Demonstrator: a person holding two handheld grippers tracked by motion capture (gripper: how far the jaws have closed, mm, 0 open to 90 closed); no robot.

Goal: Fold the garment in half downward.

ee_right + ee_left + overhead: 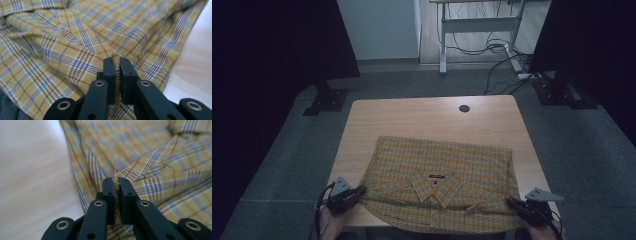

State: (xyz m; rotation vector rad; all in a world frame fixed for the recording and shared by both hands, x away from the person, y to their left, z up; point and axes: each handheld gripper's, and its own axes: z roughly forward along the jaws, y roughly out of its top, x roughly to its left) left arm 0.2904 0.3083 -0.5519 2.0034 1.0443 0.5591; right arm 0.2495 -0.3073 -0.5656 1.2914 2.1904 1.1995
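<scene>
shirt: yellow plaid button-up shirt (pixel 439 182), flat on light wood table (pixel 422 117)
L gripper (pixel 116 185): pinching shirt edge
R gripper (pixel 117 65): pinching shirt fold

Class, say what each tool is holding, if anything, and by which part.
Both hold the plaid shirt: the left tool pinches a fold at its left edge, the right tool a fold near its right edge.

Shirt (pixel 442 185): lies on the near half of the tabletop (pixel 432 117), collar toward the person, near edge overhanging.
Left gripper (pixel 357 192): at the shirt's near-left corner, clamped on a fold.
Right gripper (pixel 514 204): at the near-right corner, clamped on a fold.
Hole (pixel 464 108): far side, beyond the shirt.
</scene>
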